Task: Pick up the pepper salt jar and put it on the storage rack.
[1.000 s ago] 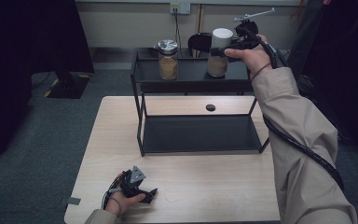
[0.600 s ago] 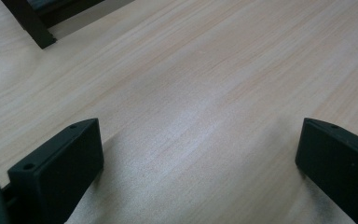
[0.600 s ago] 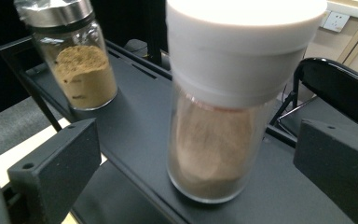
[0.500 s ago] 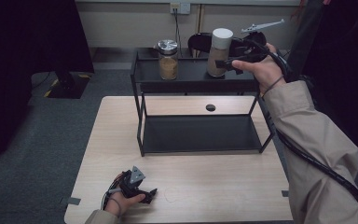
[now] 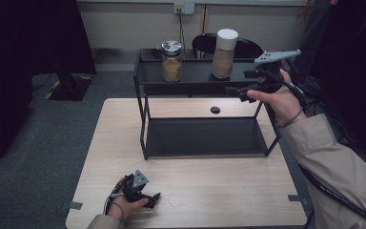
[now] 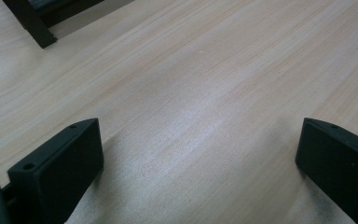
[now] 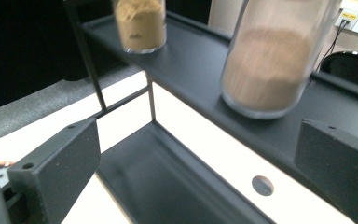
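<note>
A: Right gripper (image 5: 236, 91) status?
B: Jaws have just been opening and now stand wide apart, nothing between them. It hangs just off the top shelf's front edge, near the rack's (image 5: 205, 88) right end.

A: And the jar it was at?
B: White-lidded jar (image 5: 224, 46) stands upright on the top shelf, at about 11 o'clock from the gripper, apart from it. Tan powder fills roughly the lower half. In the right gripper view the same jar (image 7: 272, 60) sits at 1 o'clock above the jaws, clear of both pads.

A: The other jar?
B: Metal-lidded jar (image 5: 171, 60) is on the same shelf, at 9 o'clock from the white-lidded one, with a gap between them.

A: Left gripper (image 5: 153, 196)?
B: Resting on the table (image 5: 228, 191) near its front-left edge, at about 7 o'clock from the rack. Jaws spread wide, empty; the left gripper view shows bare wood between them.

A: Anything else on the table?
B: A round dark hole (image 5: 215, 110) behind the lower shelf, below the white-lidded jar.
</note>
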`<state>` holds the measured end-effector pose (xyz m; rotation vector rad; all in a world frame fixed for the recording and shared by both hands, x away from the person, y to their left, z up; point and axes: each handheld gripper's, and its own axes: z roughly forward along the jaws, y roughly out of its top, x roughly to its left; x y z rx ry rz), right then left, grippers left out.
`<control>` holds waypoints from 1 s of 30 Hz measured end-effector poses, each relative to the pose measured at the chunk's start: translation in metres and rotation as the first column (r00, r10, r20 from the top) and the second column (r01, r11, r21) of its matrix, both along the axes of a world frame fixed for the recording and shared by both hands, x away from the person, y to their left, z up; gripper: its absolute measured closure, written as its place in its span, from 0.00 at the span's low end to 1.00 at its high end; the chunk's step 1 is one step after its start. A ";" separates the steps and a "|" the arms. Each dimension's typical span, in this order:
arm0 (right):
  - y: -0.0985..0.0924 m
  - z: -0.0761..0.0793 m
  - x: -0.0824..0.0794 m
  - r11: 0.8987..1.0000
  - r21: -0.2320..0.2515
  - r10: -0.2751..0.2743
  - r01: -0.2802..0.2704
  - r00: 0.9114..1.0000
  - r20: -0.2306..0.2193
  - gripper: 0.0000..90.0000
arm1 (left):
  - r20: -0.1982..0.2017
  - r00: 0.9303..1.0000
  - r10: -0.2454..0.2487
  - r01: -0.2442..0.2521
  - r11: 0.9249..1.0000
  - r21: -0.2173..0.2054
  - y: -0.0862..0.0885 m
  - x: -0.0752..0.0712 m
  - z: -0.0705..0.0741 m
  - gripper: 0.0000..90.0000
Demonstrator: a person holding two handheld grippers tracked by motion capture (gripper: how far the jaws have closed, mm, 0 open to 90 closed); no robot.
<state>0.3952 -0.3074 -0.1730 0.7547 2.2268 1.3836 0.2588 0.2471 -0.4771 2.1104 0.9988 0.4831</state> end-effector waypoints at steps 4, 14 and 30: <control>-0.011 -0.019 -0.014 1.000 0.015 0.019 -0.019 1.000 0.007 0.00 | 0.000 1.000 0.000 0.000 1.000 0.001 0.000 0.000 0.000 0.00; -0.040 -0.068 -0.048 0.998 0.059 0.028 -0.028 1.000 0.001 0.00 | 0.000 1.000 0.002 -0.002 1.000 0.002 0.000 0.000 0.000 0.00; -0.064 -0.149 -0.080 0.998 0.044 0.040 -0.038 0.998 -0.040 0.00 | -0.001 1.000 0.003 -0.003 1.000 0.001 0.000 -0.001 0.000 0.00</control>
